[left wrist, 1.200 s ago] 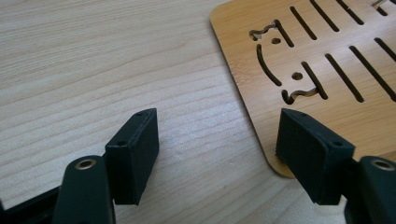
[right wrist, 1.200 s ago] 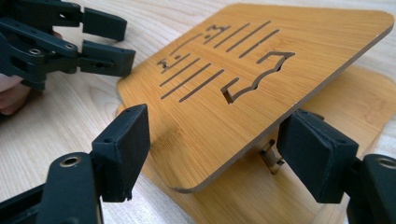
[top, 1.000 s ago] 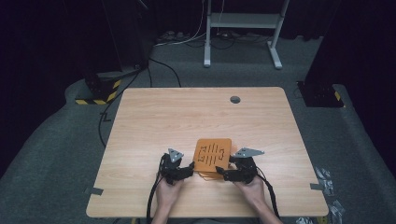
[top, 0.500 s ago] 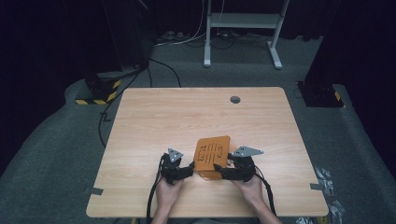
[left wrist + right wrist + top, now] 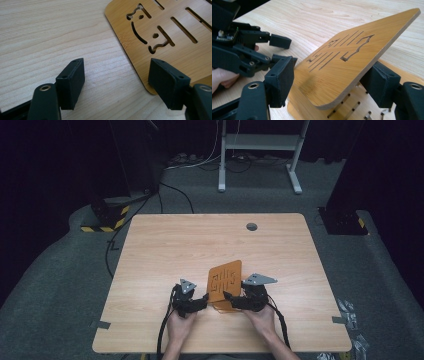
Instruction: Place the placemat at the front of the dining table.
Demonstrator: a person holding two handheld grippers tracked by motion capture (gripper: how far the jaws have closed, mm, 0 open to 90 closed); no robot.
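Note:
A thin orange wooden board [image 5: 225,279] with cut-out slots stands tilted, its far edge raised off the table [image 5: 165,245]. Under it lies a second flat orange piece [image 5: 347,110] with small holes. My right gripper [image 5: 229,298] is open, jaws wide apart. The tilted board [image 5: 352,60] has its near corner between them and rests over the right-hand jaw. My left gripper [image 5: 204,299] is open just left of the board. In the left gripper view its jaws [image 5: 120,82] straddle bare table, and the right-hand one touches the board's corner [image 5: 175,32].
A round grey grommet [image 5: 251,226] sits in the table's far middle. Beyond the table stand a white desk frame [image 5: 260,142] and a yellow-black striped base [image 5: 107,217]. Cables trail from both grippers over the table's near edge.
The orange board has tipped up from nearly flat to steeply tilted, its far edge rising. Both grippers stay at its near edge, the right one slightly closer in.

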